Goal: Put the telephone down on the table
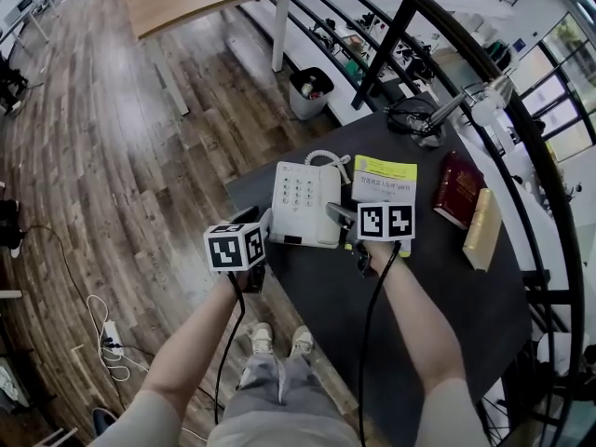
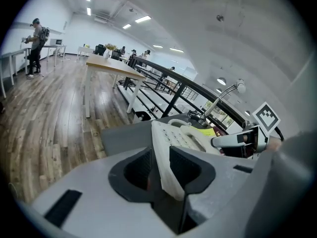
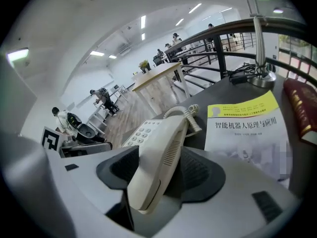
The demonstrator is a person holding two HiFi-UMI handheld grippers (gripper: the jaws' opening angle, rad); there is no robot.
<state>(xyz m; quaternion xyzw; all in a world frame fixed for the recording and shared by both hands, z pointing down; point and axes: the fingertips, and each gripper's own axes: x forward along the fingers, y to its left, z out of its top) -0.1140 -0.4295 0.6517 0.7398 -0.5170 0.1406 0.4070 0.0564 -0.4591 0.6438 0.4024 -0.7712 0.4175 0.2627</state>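
My left gripper (image 1: 264, 224) is clamped on the near left edge of the phone (image 1: 300, 198), with the thin rim of its base pinched between the pads. My right gripper (image 1: 340, 215) is closed on the handset (image 3: 163, 152), which runs along the phone's right side, and both pads are against it. The phone is by the left corner of the table (image 1: 326, 324), close to the left edge; I can't tell whether it rests flat on the top. Its coiled cord (image 1: 321, 159) curls at its far side. A yellow book (image 1: 384, 180) lies just beside the phone on the right. A red book (image 1: 458, 189) and a tan book (image 1: 483, 229) are nearer the right edge, and a lamp (image 1: 426, 136) stands at the far edge.
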